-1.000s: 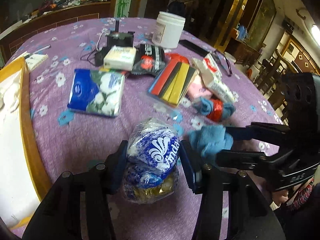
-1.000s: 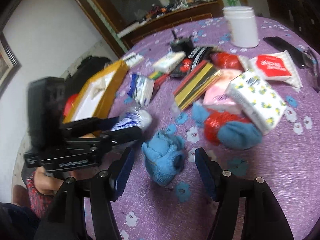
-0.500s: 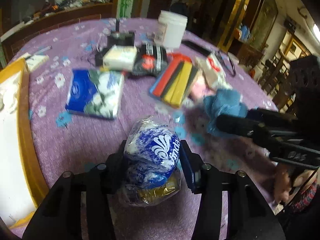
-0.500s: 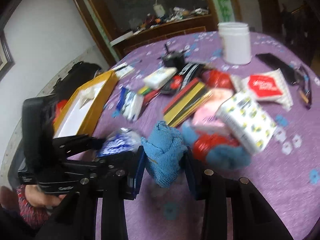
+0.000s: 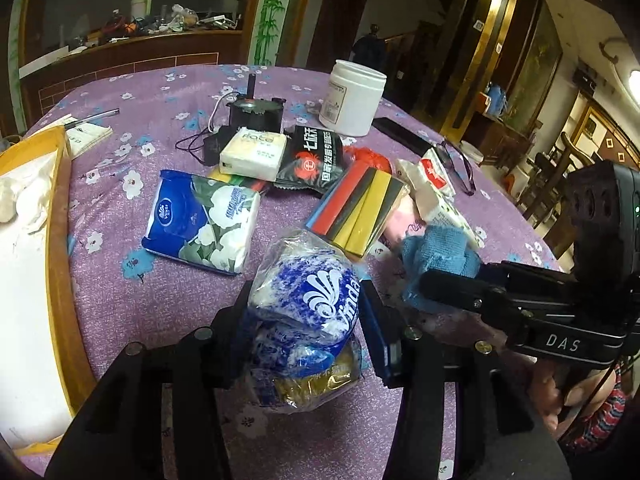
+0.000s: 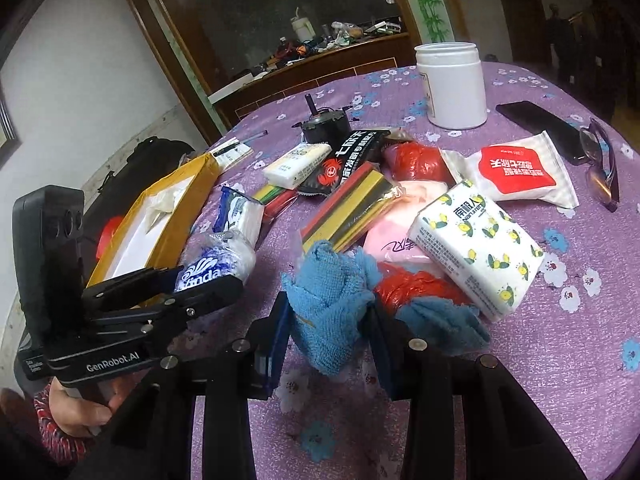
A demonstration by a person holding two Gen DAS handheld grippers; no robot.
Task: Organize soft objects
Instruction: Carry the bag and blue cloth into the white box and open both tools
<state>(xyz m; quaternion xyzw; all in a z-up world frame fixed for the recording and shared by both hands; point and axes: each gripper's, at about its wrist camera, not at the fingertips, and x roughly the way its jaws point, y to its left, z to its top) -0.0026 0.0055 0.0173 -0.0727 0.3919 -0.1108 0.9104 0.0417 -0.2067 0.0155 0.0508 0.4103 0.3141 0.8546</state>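
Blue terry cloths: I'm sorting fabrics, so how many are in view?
2: one blue terry cloth clamped in the right gripper, the other blue terry cloth on the table beside red plastic. More may be hidden.

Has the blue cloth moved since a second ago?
Yes. The blue cloth, which lay loose on the tablecloth, is now lifted, pinched in the right gripper, whose jaws have just closed on it.

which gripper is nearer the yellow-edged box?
Left. The left gripper, shut on the Vinda tissue bag, sits beside the yellow-edged box. The right gripper, shut on the blue cloth, is farther off.
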